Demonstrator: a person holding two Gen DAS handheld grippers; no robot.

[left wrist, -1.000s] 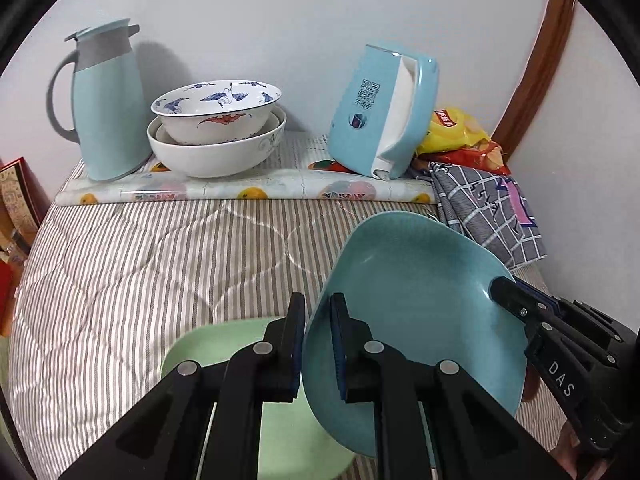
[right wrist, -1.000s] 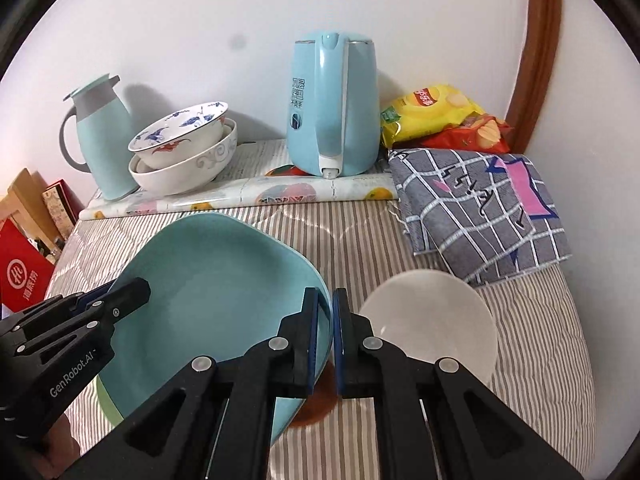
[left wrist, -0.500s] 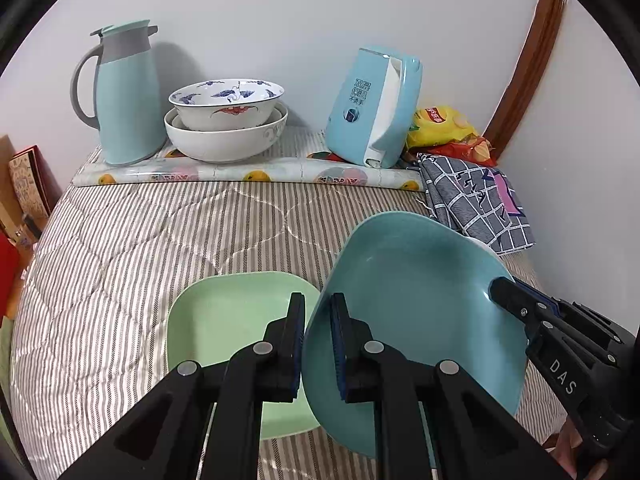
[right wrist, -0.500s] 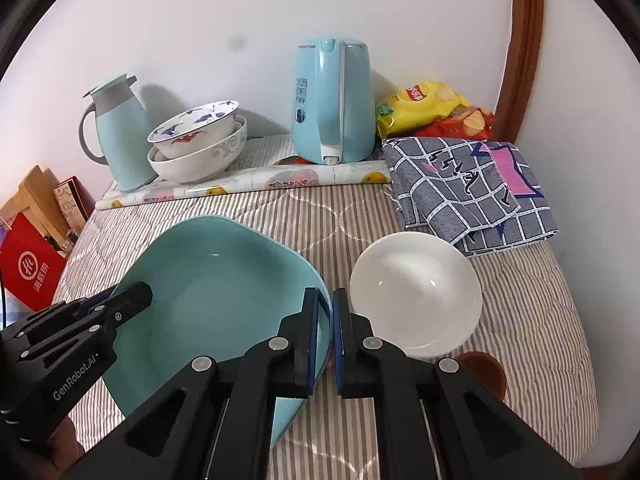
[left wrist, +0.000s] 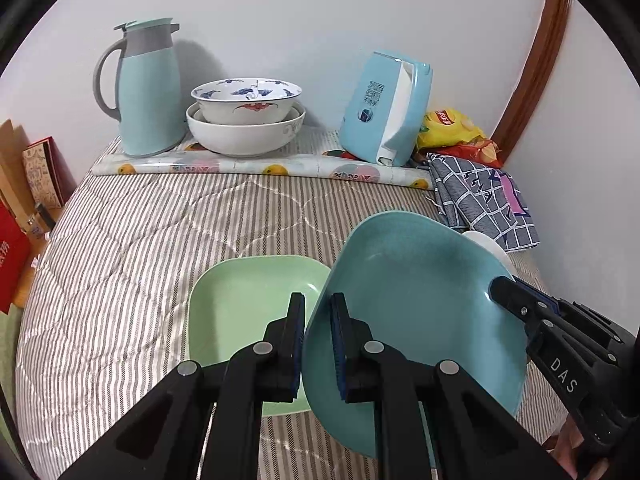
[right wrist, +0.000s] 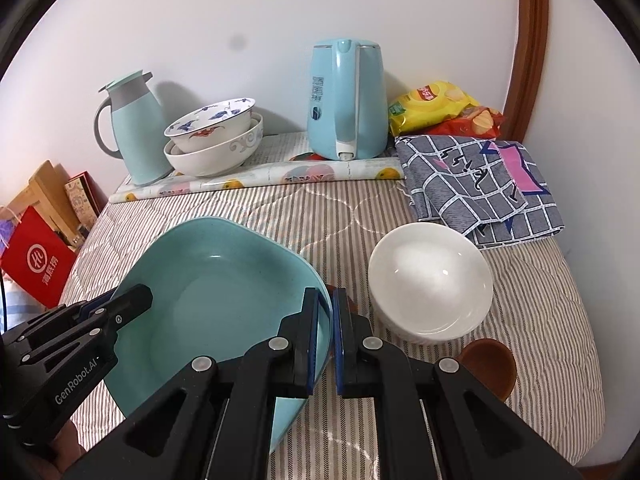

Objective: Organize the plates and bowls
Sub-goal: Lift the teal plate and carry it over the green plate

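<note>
Both grippers have lifted the teal plate (left wrist: 416, 304) higher, baring the green plate (left wrist: 244, 300); left fingers (left wrist: 298, 340) and right fingers (right wrist: 310, 340) clamp opposite rims.

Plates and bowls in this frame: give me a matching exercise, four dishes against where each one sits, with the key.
Dishes
1. teal plate
2. green plate
3. plain white bowl
4. blue-patterned bowl

Places
A. nested in a larger white bowl by the wall
B. flat on the striped cover, left of the teal plate
C. gripped at opposite rims by both grippers
D. on the cover near the checked cloth

Pairs: 1-C, 2-B, 3-D, 4-A
</note>
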